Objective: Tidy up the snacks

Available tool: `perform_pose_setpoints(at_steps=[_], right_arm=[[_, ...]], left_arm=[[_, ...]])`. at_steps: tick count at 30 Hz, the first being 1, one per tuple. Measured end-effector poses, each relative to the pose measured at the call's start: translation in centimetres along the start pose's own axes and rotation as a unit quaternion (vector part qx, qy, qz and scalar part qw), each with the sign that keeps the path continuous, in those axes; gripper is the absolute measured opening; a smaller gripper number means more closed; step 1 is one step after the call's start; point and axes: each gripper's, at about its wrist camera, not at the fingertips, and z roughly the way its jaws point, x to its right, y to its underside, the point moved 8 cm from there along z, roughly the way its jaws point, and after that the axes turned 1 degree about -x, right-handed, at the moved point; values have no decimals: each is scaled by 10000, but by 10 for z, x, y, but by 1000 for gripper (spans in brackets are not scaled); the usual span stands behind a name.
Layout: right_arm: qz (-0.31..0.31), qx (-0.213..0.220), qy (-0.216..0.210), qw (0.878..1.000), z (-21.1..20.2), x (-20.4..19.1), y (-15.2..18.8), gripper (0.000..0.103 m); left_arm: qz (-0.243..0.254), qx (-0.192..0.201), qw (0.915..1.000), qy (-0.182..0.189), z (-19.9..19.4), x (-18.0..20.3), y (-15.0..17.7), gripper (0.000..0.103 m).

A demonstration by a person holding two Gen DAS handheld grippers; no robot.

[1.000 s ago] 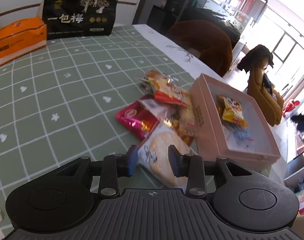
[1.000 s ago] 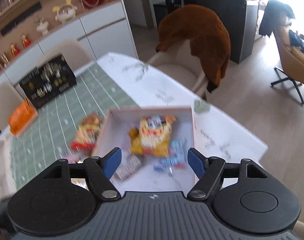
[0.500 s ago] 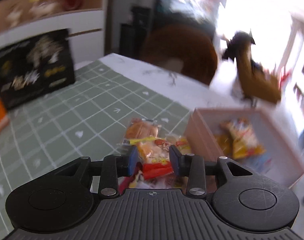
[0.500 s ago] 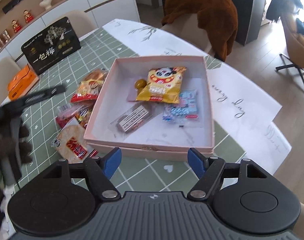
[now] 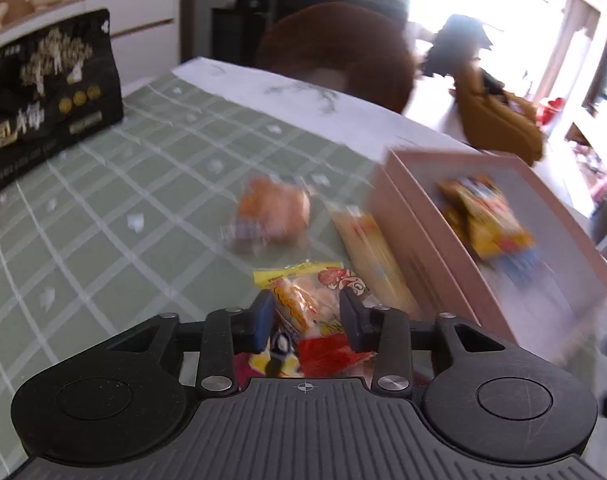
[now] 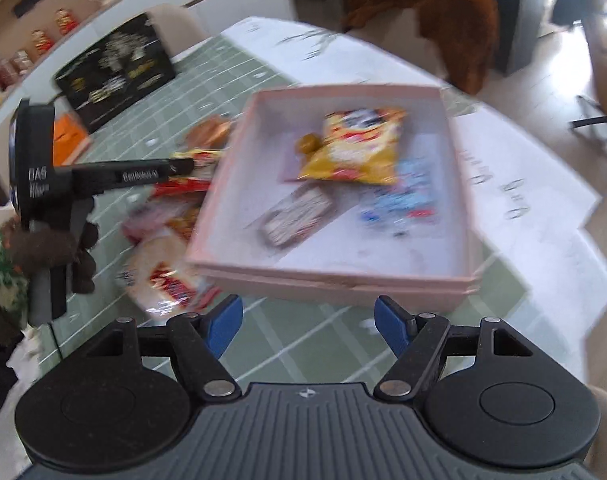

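Note:
A pink open box (image 6: 327, 276) sits on the green checked tablecloth; it also shows in the left wrist view (image 5: 419, 232). It holds a yellow snack bag (image 6: 355, 148) and smaller packets. My left gripper (image 5: 306, 318) is shut on a red-and-yellow snack pack (image 5: 311, 312), held above the cloth left of the box. A bread bun packet (image 5: 273, 210) and a yellow packet (image 5: 367, 248) lie on the cloth beside the box. My right gripper (image 6: 308, 326) is open and empty, in front of the box's near wall. A rice cracker pack (image 6: 163, 268) lies left of the box.
A black gift bag (image 5: 43, 96) stands at the far left of the table, also seen in the right wrist view (image 6: 115, 72). An orange box (image 6: 67, 140) lies near it. A brown plush (image 5: 335, 52) sits on a chair behind the table. White paper (image 6: 523, 192) lies right of the box.
My left gripper has left the rice cracker pack, taken hold of the red-and-yellow snack pack and lifted it. My right gripper has drawn back from above the box to its near side, still open.

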Motion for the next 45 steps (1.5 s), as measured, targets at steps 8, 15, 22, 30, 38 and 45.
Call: perform_pose_setpoints(at_steps=[8, 15, 22, 30, 38, 45], right_arm=[[-93, -339, -544, 9979, 41, -72, 22, 73], [-344, -681, -624, 9951, 66, -134, 66, 74], [-1014, -535, -65, 9934, 75, -165, 90, 84], [-823, -276, 926, 9919, 45, -97, 103, 84], [-198, -73, 1089, 9938, 12, -40, 101, 83], [-149, -161, 596, 9980, 23, -75, 96, 83]], left_arm=[[-604, -24, 9975, 366, -55, 1, 65, 34], [-1582, 309, 9869, 28, -104, -38, 93, 33], [-1164, 167, 9927, 249, -107, -17, 107, 33], [-585, -37, 9978, 322, -98, 15, 115, 32], [-416, -171, 9989, 151, -110, 26, 131, 22], [-453, 294, 9983, 199, -117, 35, 93, 24]])
